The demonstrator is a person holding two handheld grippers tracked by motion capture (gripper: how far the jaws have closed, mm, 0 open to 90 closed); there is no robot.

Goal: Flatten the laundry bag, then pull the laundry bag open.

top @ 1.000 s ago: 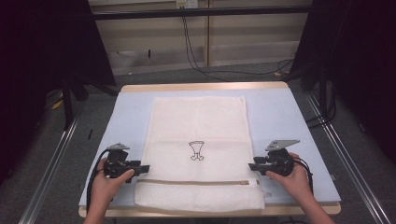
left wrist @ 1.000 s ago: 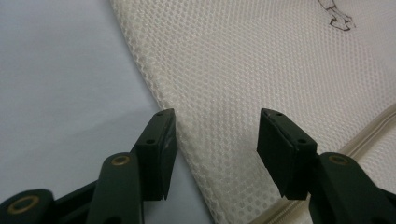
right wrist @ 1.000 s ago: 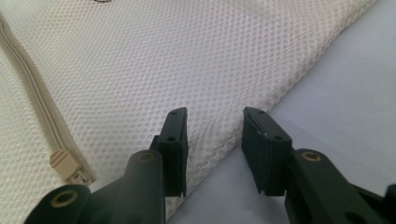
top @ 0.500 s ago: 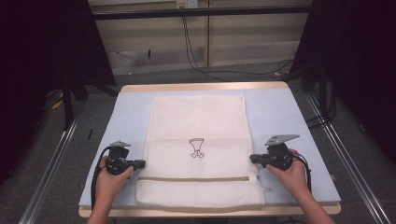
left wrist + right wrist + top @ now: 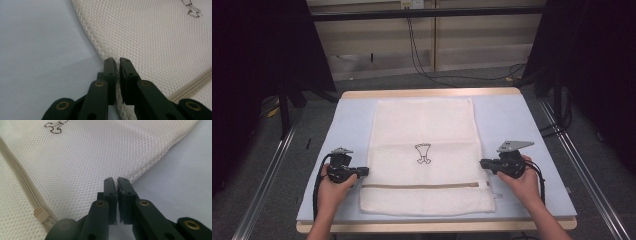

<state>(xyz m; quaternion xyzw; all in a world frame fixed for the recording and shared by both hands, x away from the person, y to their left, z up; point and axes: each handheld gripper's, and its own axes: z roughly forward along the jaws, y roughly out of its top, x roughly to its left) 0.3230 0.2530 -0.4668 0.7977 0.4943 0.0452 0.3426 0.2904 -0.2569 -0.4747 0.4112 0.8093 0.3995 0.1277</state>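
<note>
A white mesh laundry bag [image 5: 424, 125] lies flat on the pale blue table mat [image 5: 512, 115]. It has a small dark print [image 5: 423, 153] and a beige zip [image 5: 422, 185] near its front end. My left gripper [image 5: 364, 171] is at the bag's left edge. In the left gripper view the jaws [image 5: 116, 61] pinch the mesh [image 5: 150, 37] at that edge. My right gripper [image 5: 483, 163] is at the right edge, and its jaws [image 5: 115, 180] are nipped on the mesh border [image 5: 87, 157]. Both pairs of jaws have just closed and then eased slightly, with mesh still between them.
The zip pull [image 5: 41, 214] lies left of my right jaws. A wooden rim [image 5: 432, 93] frames the table at the back. Black cables [image 5: 422, 55] trail on the floor behind, and metal rails [image 5: 267, 175] run along both sides. Bare mat lies left and right of the bag.
Both grippers' jaws have gone from open to nearly together on the bag's side edges. The hands have hardly shifted.
</note>
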